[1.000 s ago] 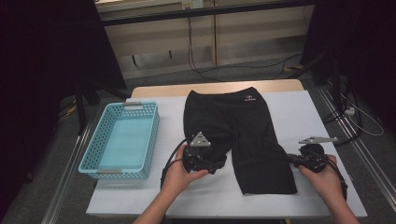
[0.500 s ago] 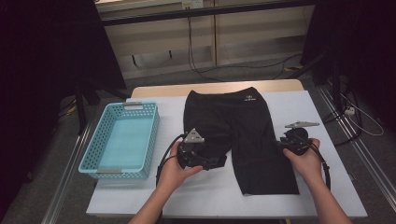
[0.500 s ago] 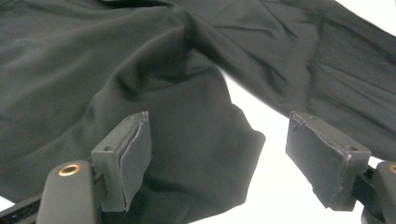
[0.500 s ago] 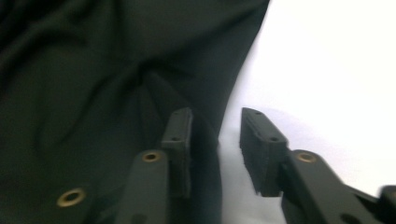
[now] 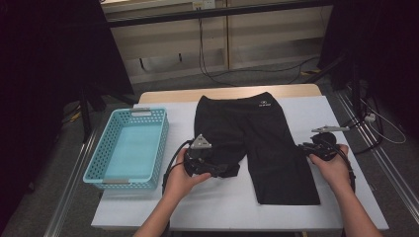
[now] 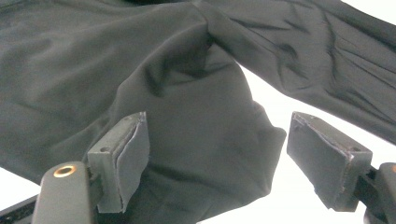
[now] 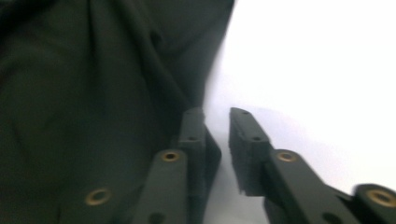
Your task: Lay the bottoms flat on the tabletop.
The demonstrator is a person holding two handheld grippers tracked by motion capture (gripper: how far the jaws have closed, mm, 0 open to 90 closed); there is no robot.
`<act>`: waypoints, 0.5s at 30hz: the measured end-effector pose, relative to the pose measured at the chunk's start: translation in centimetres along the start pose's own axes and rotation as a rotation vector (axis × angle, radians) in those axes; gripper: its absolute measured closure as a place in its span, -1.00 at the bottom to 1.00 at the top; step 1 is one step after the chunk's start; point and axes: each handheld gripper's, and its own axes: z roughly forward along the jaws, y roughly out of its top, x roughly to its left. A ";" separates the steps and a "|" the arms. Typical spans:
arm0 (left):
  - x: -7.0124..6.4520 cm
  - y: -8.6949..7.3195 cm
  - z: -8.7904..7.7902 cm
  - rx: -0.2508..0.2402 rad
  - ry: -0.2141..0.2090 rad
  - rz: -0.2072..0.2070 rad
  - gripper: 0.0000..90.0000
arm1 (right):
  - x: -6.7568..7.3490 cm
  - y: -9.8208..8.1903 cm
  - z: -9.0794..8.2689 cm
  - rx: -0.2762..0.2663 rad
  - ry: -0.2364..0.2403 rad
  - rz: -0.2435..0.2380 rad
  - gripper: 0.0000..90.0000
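Black shorts spread flat mid-counter. Left tongs released, straddling the bunched left leg — likely to fold. Right tongs just closing, nearly clenched, empty beside the right hem.

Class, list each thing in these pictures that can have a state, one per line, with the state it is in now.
Shorts: spread flat on the table, one leg bunched up short.
Basket: upright, empty.
Left gripper: open, the bunched leg between its fingers.
Right gripper: nearly shut, a narrow gap, nothing held, at the shorts' edge.
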 end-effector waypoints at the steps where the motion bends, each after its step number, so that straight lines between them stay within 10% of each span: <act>1: 0.0 0.0 0.0 0.000 0.003 -0.001 -0.52 | 0.0 0.2 0.2 -0.004 -0.007 -0.005 0.60; 11: 0.5 -0.1 0.0 0.004 0.004 0.000 -0.52 | 0.7 2.6 3.9 0.007 -0.026 -0.008 0.51; 15: 0.6 -0.1 0.0 0.002 0.007 -0.003 -0.52 | 0.9 3.1 4.4 0.011 -0.016 -0.031 1.00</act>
